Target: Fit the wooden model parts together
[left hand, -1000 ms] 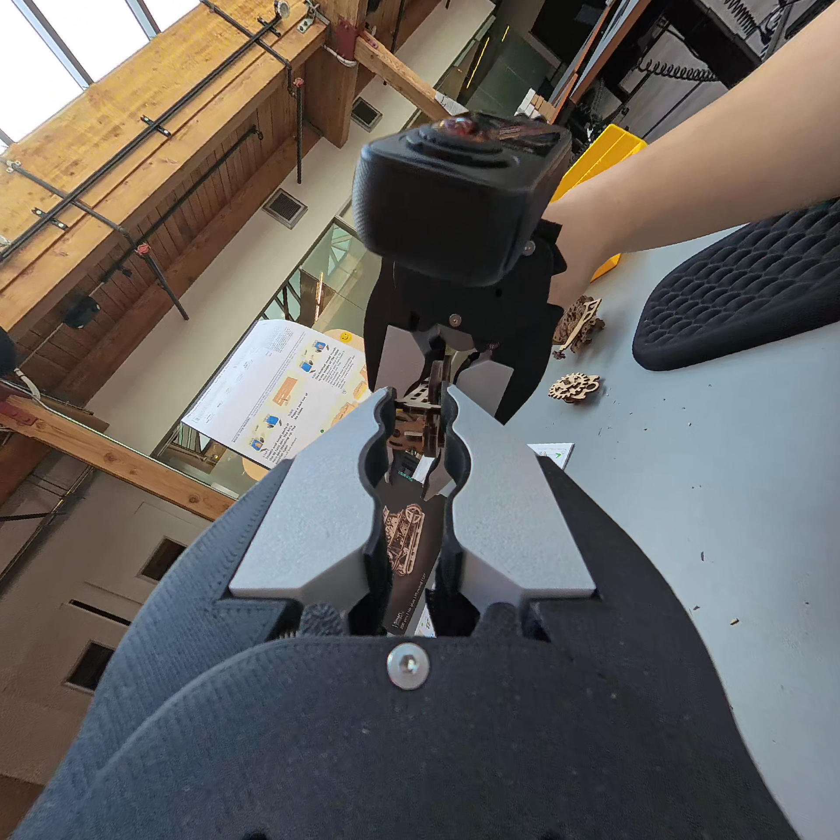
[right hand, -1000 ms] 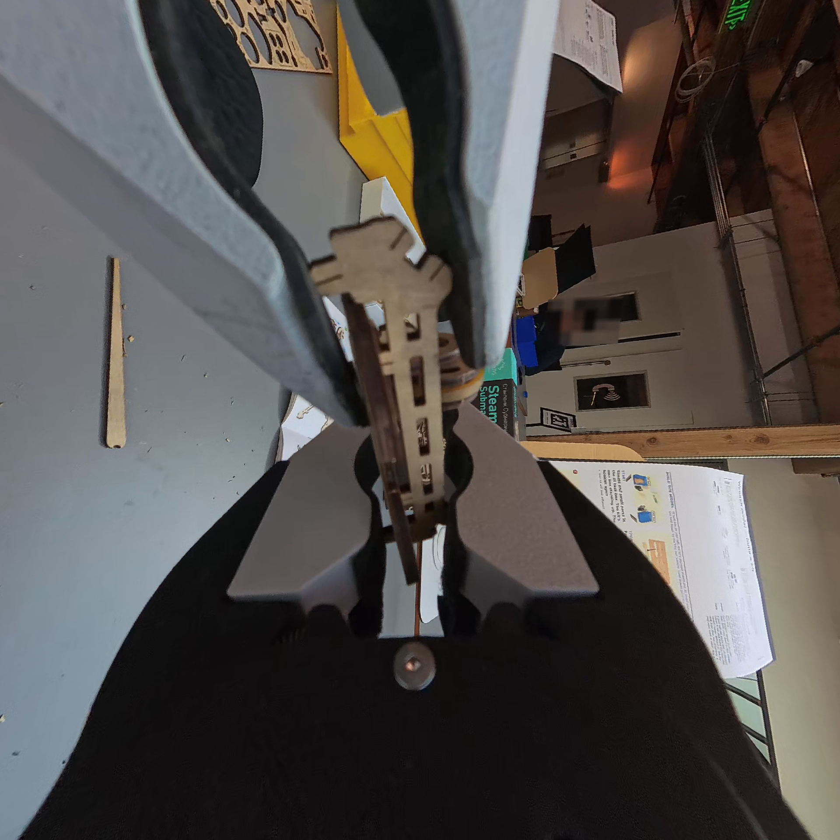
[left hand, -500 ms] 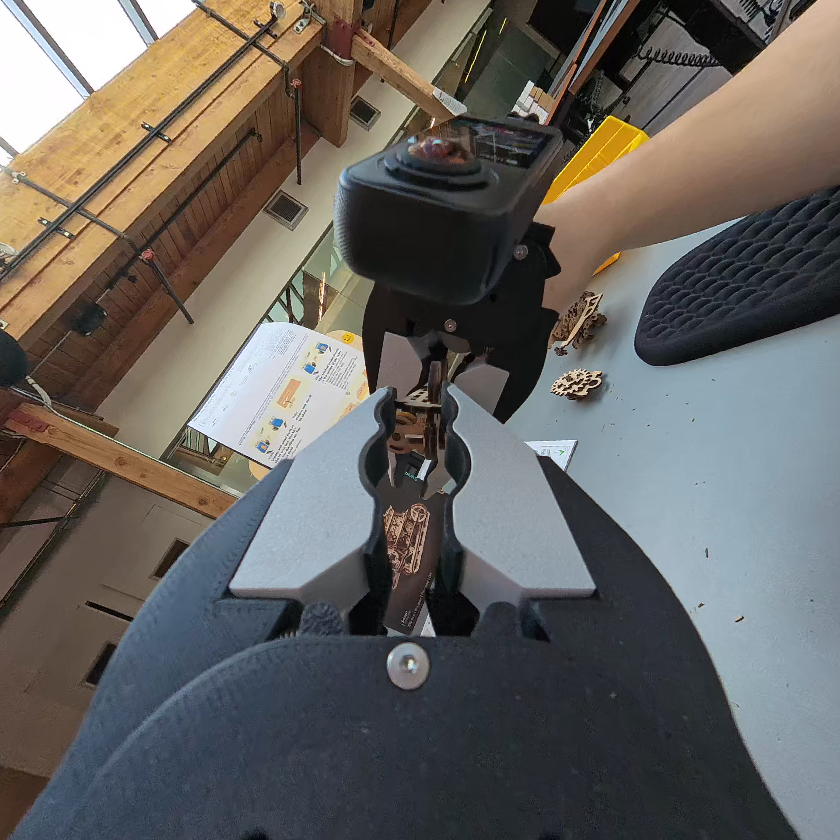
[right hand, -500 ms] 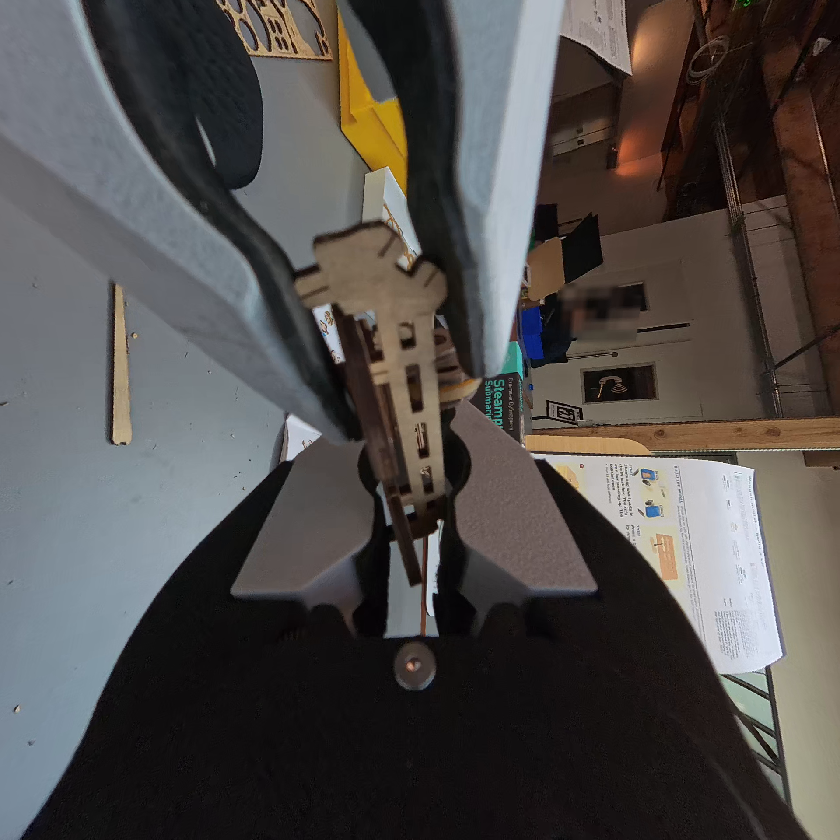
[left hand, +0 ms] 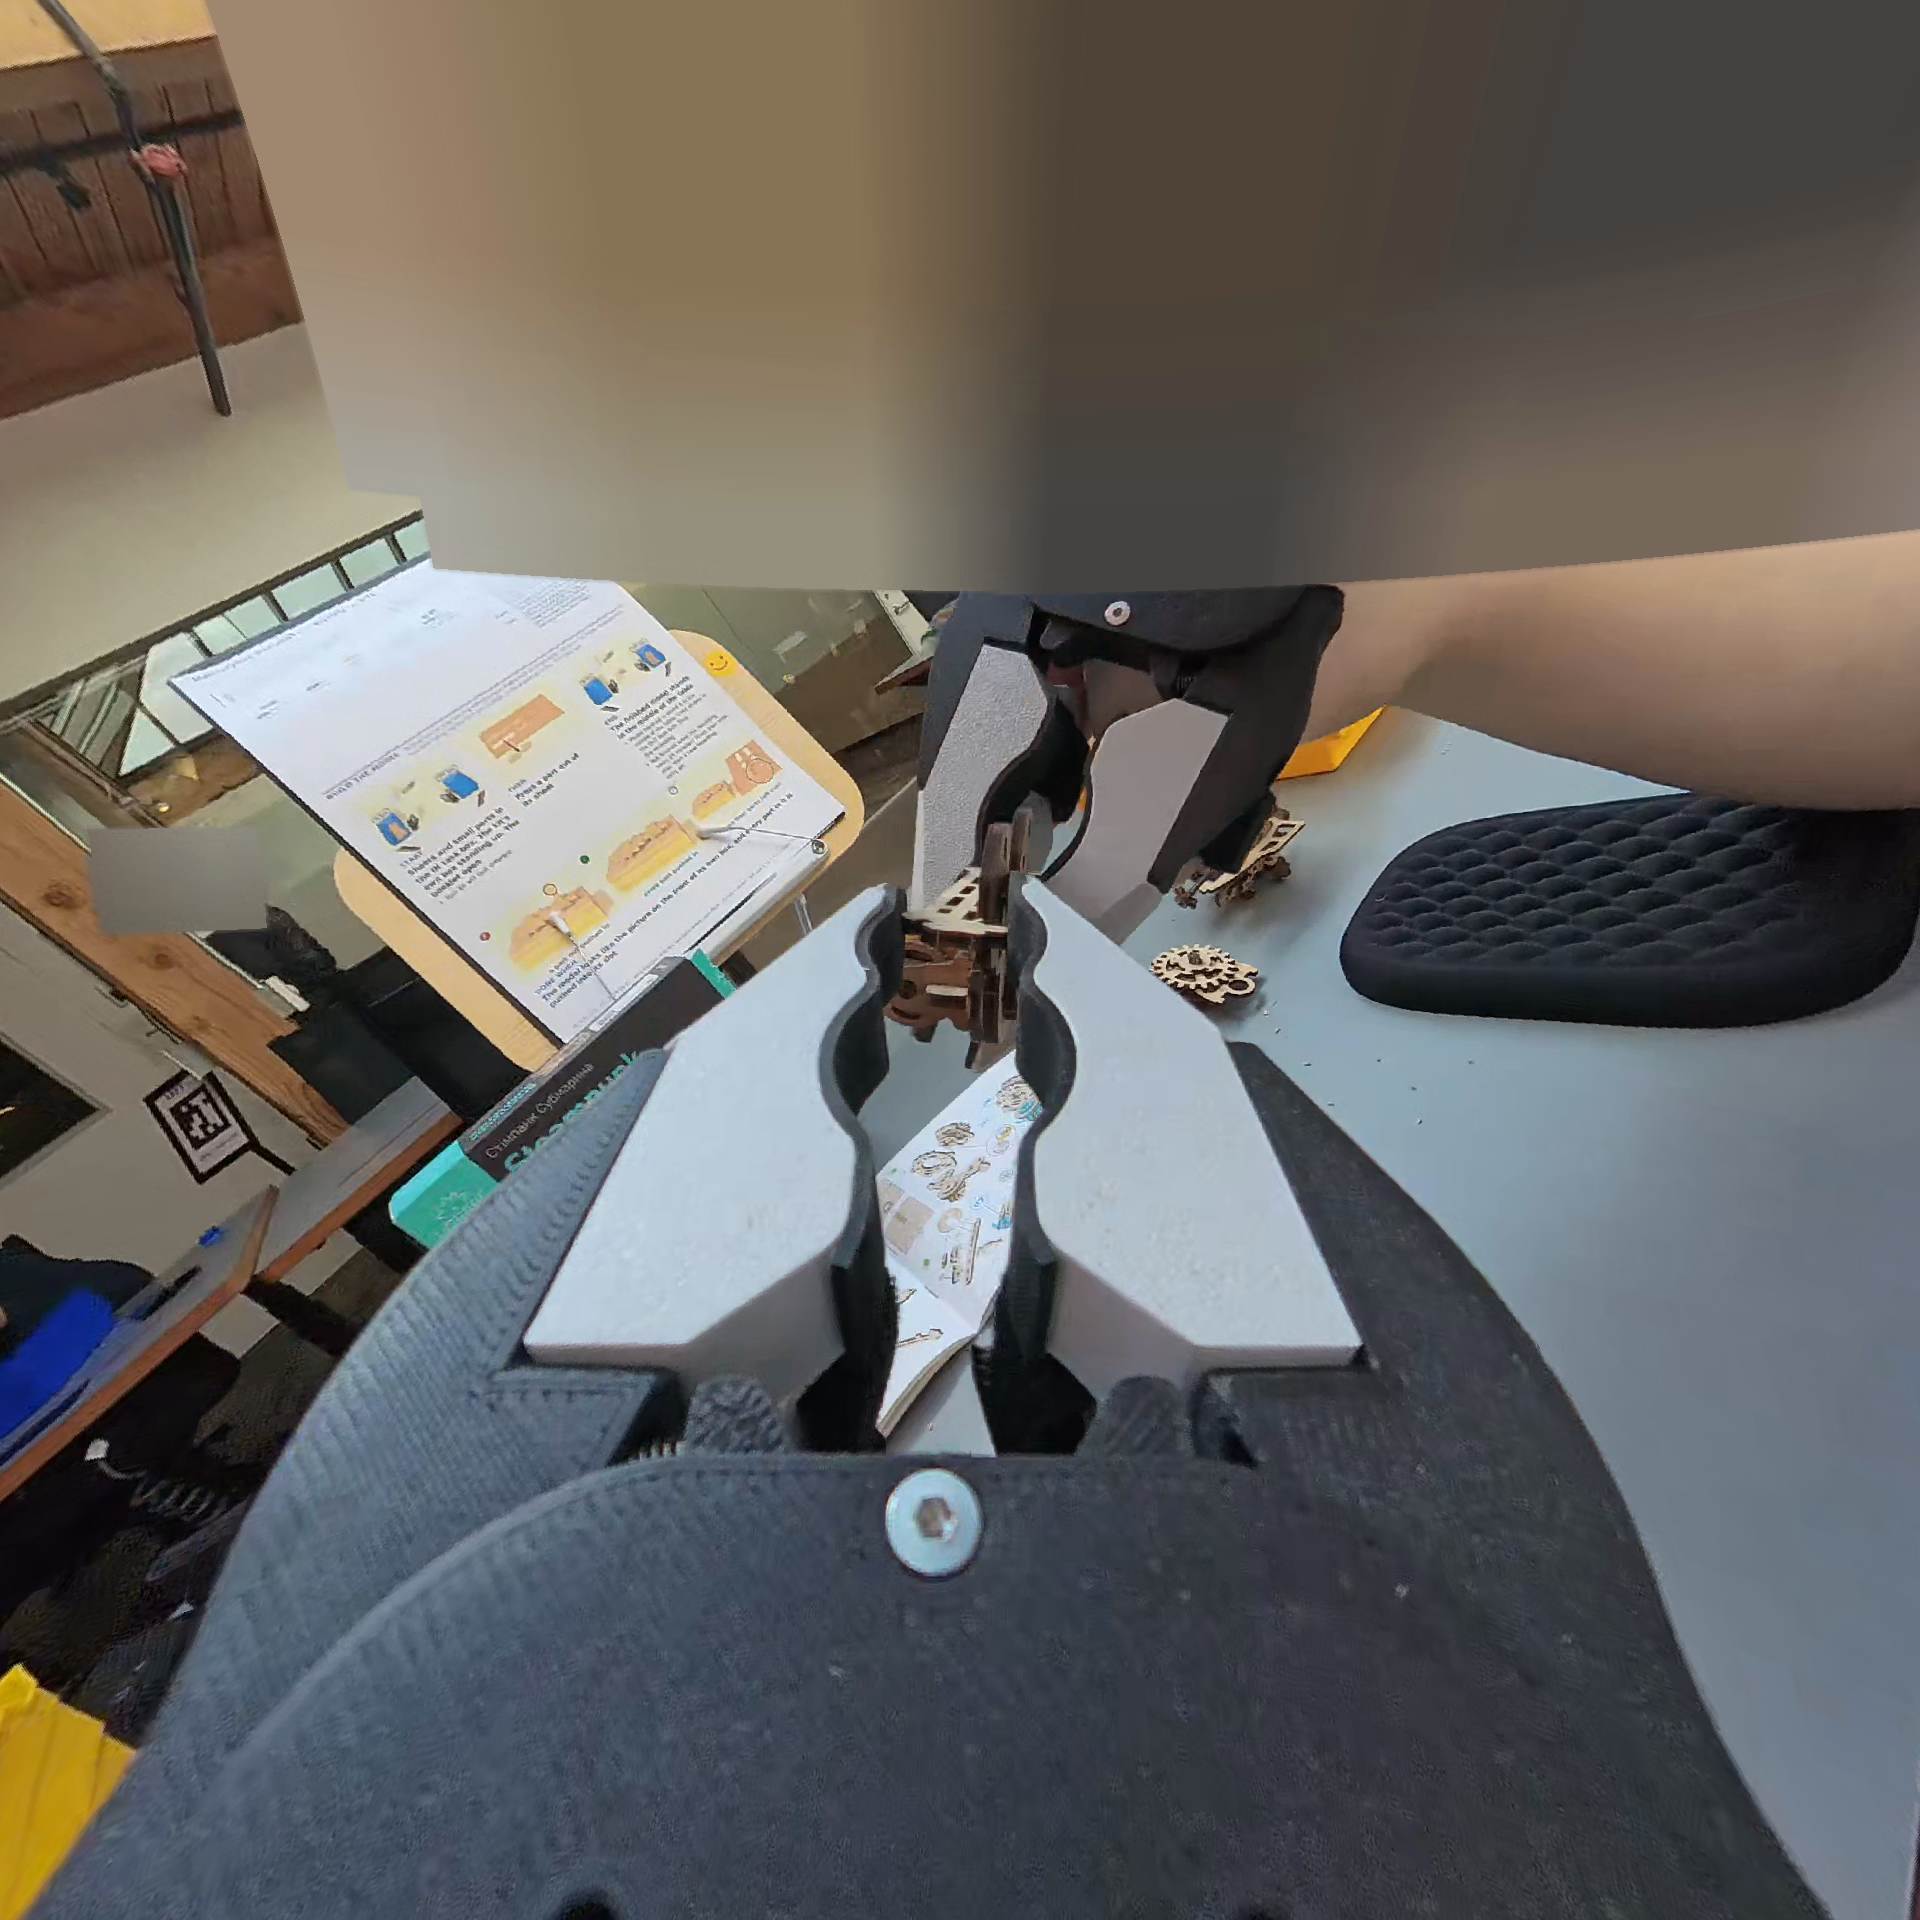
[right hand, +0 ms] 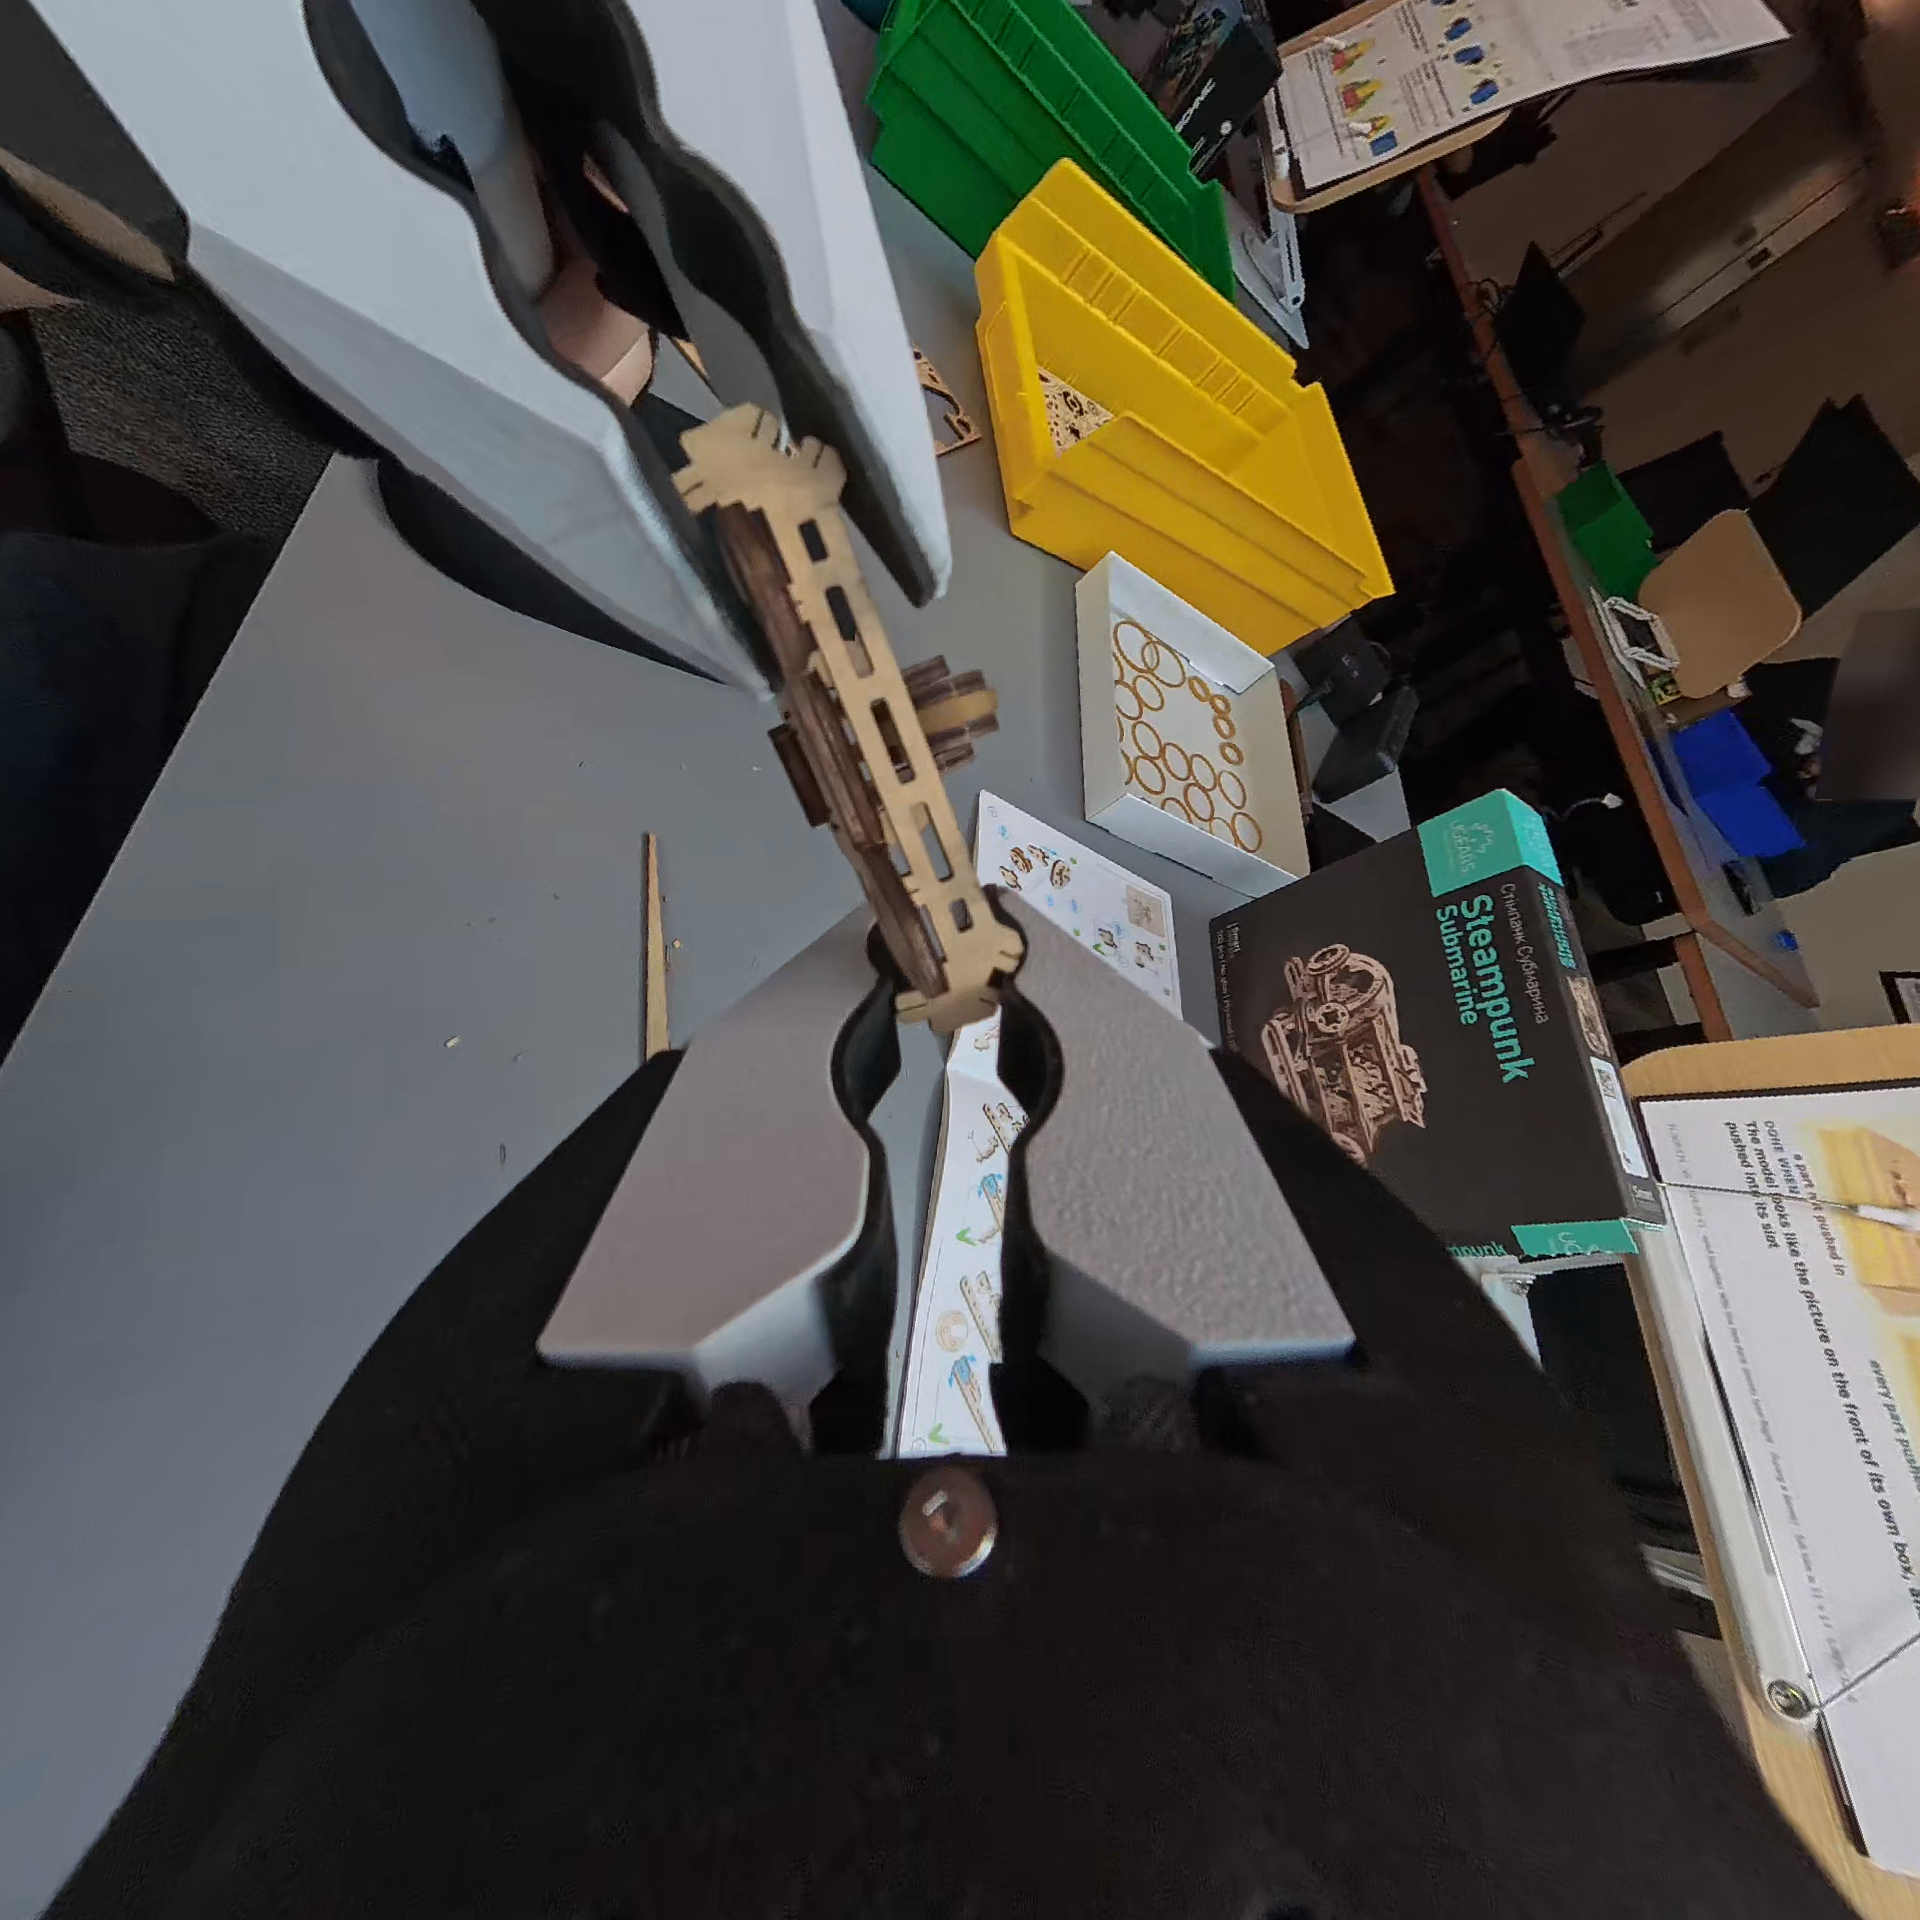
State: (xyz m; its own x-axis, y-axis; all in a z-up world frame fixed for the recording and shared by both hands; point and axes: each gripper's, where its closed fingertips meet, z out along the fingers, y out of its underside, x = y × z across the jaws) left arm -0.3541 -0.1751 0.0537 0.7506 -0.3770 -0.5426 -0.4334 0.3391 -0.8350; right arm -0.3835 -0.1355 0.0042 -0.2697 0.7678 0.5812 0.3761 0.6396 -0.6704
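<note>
Now that we have lowered both grippers toward the table (right hand: 312, 883), the left gripper (left hand: 951, 925) and right gripper (right hand: 940, 961) each stay pinched on the slotted wooden assembly (right hand: 862, 727), still unseated.

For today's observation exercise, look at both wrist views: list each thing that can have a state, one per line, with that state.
Left gripper: shut on the wooden model.
Right gripper: shut on the wooden model.
Wooden model: held in the air between both grippers.
Yellow bin: open-topped, a wooden sheet inside.
Model box: closed, lying flat.
Gear piece: loose on the table.
</note>
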